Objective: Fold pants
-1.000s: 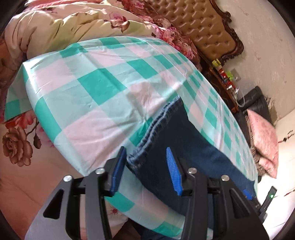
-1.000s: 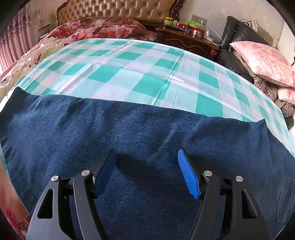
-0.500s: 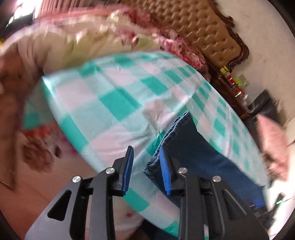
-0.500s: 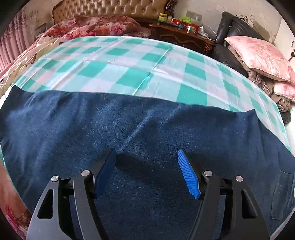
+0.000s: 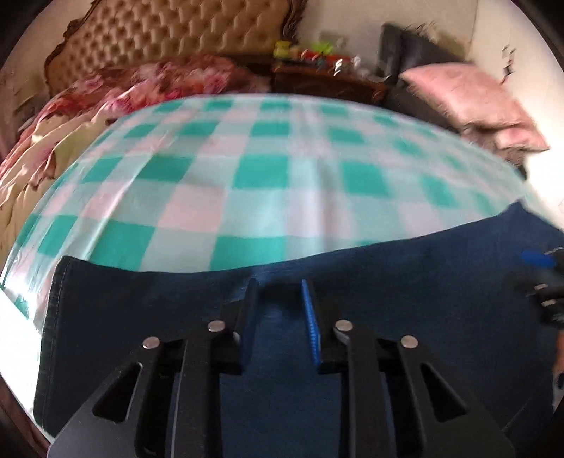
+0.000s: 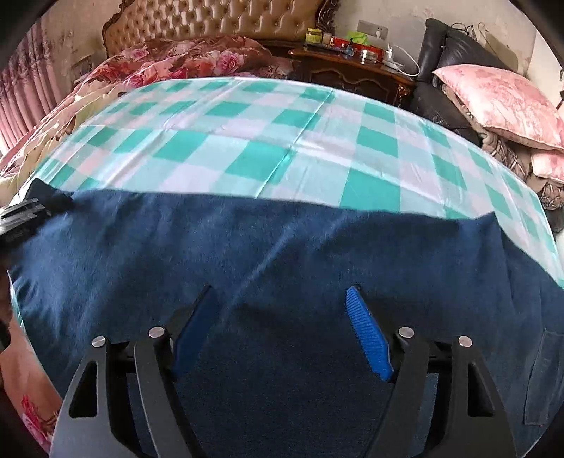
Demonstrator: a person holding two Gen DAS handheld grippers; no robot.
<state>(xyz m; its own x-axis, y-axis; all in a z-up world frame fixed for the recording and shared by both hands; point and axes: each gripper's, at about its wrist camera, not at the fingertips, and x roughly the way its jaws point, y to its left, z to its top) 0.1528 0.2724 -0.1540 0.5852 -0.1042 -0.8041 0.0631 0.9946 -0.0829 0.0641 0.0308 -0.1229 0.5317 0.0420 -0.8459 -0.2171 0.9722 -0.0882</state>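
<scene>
Jaws of the left gripper (image 5: pixel 278 287) have just been closing to a narrow gap over the pants (image 6: pixel 282 246), pinching nothing. Right gripper (image 6: pixel 282 294) jaws have just been opening; they stand wide and unclamped above the denim. Pants lie flat across the near edge of the checked sheet (image 6: pixel 246 141) on the bed.

We have two wrist fisheyes, each looking steeply down along its own fingers, close over the pants (image 5: pixel 405 282) (image 6: pixel 282 246) on the checked sheet (image 5: pixel 268 183) (image 6: pixel 246 148). Both face the headboard (image 5: pixel 176 35) (image 6: pixel 218 21). They share pants, sheet, nightstand (image 6: pixel 352 70) and pink pillow (image 6: pixel 500 102); the left view is blurred
</scene>
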